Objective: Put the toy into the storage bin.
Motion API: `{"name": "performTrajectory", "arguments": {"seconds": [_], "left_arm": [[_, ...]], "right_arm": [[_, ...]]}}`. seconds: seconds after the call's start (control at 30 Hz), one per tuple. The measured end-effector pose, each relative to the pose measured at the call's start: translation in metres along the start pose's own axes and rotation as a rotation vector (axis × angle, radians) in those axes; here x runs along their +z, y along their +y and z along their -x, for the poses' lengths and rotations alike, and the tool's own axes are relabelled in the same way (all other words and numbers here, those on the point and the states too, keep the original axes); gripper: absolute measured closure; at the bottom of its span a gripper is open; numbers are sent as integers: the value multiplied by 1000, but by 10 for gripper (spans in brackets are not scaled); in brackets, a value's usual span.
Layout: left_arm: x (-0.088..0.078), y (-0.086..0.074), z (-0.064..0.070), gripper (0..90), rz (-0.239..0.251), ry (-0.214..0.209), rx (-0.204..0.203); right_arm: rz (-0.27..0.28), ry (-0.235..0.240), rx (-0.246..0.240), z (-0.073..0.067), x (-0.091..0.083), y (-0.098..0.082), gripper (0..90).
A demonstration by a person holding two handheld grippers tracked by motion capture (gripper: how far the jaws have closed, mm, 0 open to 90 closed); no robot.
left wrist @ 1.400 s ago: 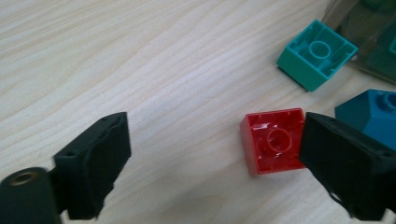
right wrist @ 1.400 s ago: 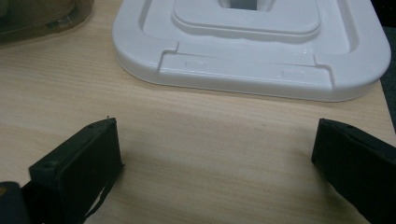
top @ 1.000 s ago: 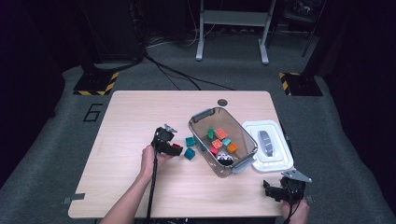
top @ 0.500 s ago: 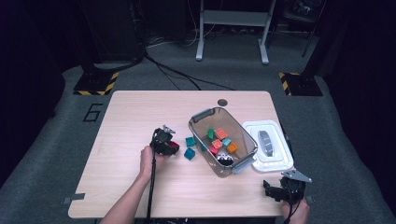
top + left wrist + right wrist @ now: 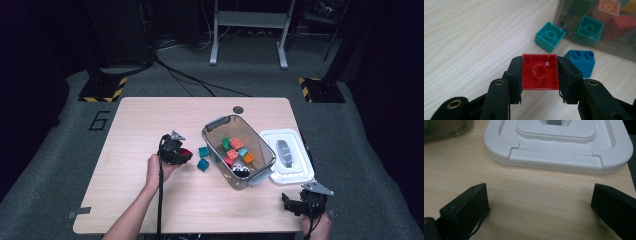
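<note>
Red brick (image 5: 539,72) sits pinched between the left gripper's (image 5: 539,75) jaws, drawn slightly back from the bin (image 5: 239,150) compared with a second ago, suggesting blocks are being removed. Right gripper (image 5: 539,205) idles, jaws spread, over the bench (image 5: 529,195).

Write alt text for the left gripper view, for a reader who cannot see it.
The left gripper clamps a red brick between its two black jaws, hollow underside toward the camera, above a pale wooden table. Beyond it a teal brick and a blue brick lie beside a clear bin of coloured bricks.
</note>
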State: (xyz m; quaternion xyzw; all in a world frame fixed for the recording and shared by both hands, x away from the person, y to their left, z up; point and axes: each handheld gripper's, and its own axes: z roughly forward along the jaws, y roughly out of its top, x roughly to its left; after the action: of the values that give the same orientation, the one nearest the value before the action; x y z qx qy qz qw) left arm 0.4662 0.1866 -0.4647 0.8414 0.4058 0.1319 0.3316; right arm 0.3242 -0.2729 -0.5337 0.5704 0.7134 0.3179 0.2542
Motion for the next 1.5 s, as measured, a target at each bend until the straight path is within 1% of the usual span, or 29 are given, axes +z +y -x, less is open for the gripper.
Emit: {"name": "performTrajectory", "arguments": {"seconds": [0.07, 0.1, 0.13, 0.17, 0.2, 0.23, 0.27, 0.3, 0.37, 0.43, 0.5, 0.57, 0.6, 0.67, 0.7, 0.83, 0.87, 0.9, 1.0, 1.1, 1.13, 1.27, 1.3, 1.5], "left_arm": [[-5, 3, 1, 594, 11, 0, 5], [-8, 4, 1, 594, 9, 4, -1], [-10, 5, 1, 594, 3, 0, 5], [-12, 6, 1, 594, 12, 6, 1], [-14, 7, 2, 594, 7, 9, 8], [-15, 8, 1, 594, 14, 7, 3], [-18, 8, 1, 594, 12, 7, 9], [-19, 9, 1, 594, 22, 11, 0], [-24, 11, 0, 594, 24, 11, 5], [-29, 14, 0, 594, 49, 13, -5], [-34, 16, 0, 594, 60, 13, -8], [-39, 19, 0, 595, 62, 18, 5], [-40, 20, 0, 595, 73, 16, -4], [-45, 23, 1, 594, 71, 24, 14], [-47, 25, 2, 595, 77, 21, 10], [-54, 32, 5, 594, 84, 18, 30], [-56, 33, 7, 594, 94, 21, 32], [-58, 35, 8, 594, 91, 20, 36], [-61, 41, 11, 594, 108, 15, 45], [-65, 48, 15, 594, 109, 14, 60], [-65, 50, 17, 595, 116, 12, 63], [-70, 60, 23, 594, 126, 9, 84], [-70, 62, 25, 594, 134, 6, 84], [-71, 76, 39, 594, 141, -14, 121]], "right_arm": [[0, 0, 1, 0, 0, 0, 7], [0, -1, 3, 0, 0, 0, 7], [0, 0, 0, 0, 0, 0, 7], [1, 0, -3, 0, 0, 0, 7], [1, 0, -3, 0, 0, 0, 7], [1, 0, -3, 0, 0, 0, 7], [1, 0, -3, 0, 0, 0, 7], [0, -1, 1, 0, 0, 0, 7], [0, -1, 1, 0, 0, 0, 7], [0, -1, 1, 0, 0, 0, 7], [1, 0, -3, 0, 0, 0, 7], [1, 0, -3, 0, 0, 0, 7], [0, -1, 1, 0, 0, 0, 7], [0, -1, 1, 0, 0, 0, 7], [1, 0, -3, 0, 0, 0, 7], [0, -1, 0, 0, 0, 0, 7], [0, -1, 0, 0, 0, 0, 7], [0, -1, 1, 0, 0, 0, 7], [0, -1, 1, 0, 0, 0, 7], [0, -2, 4, 0, 0, 0, 7], [1, -1, -3, 0, 0, 0, 7], [0, -1, 1, 0, 0, 0, 7], [0, -2, 3, 0, 0, 0, 7], [0, -1, 1, 0, 0, 0, 7]]}}
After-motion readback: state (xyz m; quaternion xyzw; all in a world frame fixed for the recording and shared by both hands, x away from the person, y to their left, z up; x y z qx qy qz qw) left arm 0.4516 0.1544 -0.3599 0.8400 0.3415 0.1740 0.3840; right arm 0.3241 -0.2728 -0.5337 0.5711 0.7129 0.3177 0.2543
